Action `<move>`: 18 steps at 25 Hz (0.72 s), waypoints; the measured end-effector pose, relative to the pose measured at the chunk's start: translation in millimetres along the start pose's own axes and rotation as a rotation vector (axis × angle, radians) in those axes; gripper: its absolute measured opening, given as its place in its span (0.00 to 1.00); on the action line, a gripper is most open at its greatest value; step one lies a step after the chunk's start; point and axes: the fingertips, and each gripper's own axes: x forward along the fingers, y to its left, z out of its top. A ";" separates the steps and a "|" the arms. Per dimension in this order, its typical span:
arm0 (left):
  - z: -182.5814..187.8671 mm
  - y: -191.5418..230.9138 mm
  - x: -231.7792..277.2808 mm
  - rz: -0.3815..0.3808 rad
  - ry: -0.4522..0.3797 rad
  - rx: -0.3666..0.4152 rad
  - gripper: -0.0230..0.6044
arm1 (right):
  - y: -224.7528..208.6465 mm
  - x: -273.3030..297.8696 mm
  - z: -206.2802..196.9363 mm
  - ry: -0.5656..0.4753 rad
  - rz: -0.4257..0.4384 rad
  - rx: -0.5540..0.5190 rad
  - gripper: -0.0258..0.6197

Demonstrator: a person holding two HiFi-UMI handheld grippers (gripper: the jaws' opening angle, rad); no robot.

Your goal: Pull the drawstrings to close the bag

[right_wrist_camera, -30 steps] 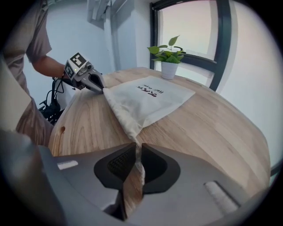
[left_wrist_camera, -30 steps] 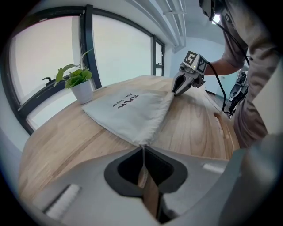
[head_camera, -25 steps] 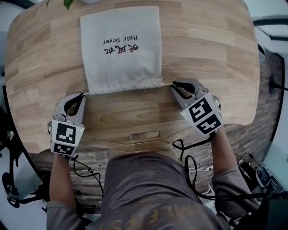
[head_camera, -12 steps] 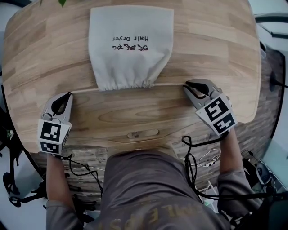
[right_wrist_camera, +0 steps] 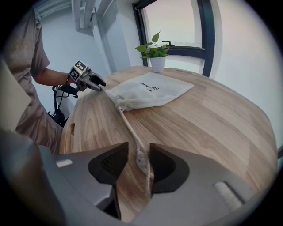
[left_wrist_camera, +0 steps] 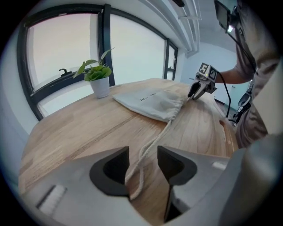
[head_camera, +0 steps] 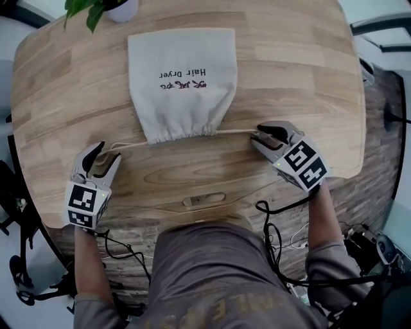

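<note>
Bottom centre of the head view: brown-clad lap (head_camera: 212, 270) of a person, pressed to the near edge of a round wooden table (head_camera: 289, 71). Lower left: left gripper (head_camera: 106, 151), jaws spread and pinching nothing, left drawstring (left_wrist_camera: 147, 148) slack on the wood between them. Right of centre: right gripper (head_camera: 259, 135), jaws likewise parted, knotted end of the right drawstring (right_wrist_camera: 142, 159) lying loose in the gap. Beyond, both cords running to the gathered mouth of a cream drawstring bag (head_camera: 183, 77), flat in the upper middle, printed "Hair Dryer". Top left corner: potted plant (head_camera: 96, 8).
</note>
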 end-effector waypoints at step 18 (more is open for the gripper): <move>49.6 -62.7 36.7 -0.179 -0.031 0.166 0.36 | 45.8 30.0 68.7 -0.051 0.024 -0.275 0.30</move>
